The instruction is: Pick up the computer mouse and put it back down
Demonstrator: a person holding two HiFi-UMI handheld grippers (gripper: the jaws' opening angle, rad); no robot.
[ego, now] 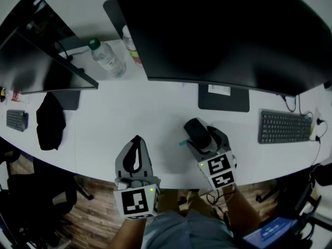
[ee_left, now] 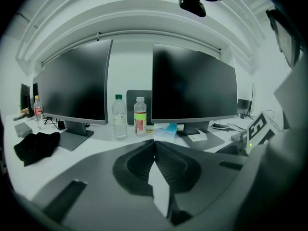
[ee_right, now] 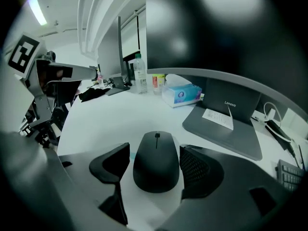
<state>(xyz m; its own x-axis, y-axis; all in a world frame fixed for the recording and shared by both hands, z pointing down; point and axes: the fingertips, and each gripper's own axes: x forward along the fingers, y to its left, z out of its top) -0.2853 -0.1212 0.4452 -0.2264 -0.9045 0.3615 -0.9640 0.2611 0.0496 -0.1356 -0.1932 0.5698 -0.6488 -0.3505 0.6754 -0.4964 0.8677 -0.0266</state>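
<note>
A black computer mouse [ee_right: 156,163] lies flat on the white desk [ee_right: 110,119], seen also in the head view as the mouse [ego: 196,130] in front of the big monitor's stand. My right gripper [ee_right: 155,152] straddles it, one jaw on each side. A thin strip of desk shows between the left pad and the mouse, and the right pad sits very close to its side, so the jaws stand open around it. In the head view the right gripper [ego: 205,135] is right of centre. My left gripper [ego: 136,139] hovers near the desk's front edge. In its own view the left gripper [ee_left: 154,142] has its jaws closed together, empty.
A large dark monitor [ego: 223,30] with its flat stand [ego: 223,97] is just beyond the mouse, and a second monitor [ego: 36,61] is at left. Two bottles [ego: 107,57] and a tissue box [ee_right: 181,94] stand behind. A keyboard [ego: 284,126] lies at right, a black cloth [ego: 50,119] at left.
</note>
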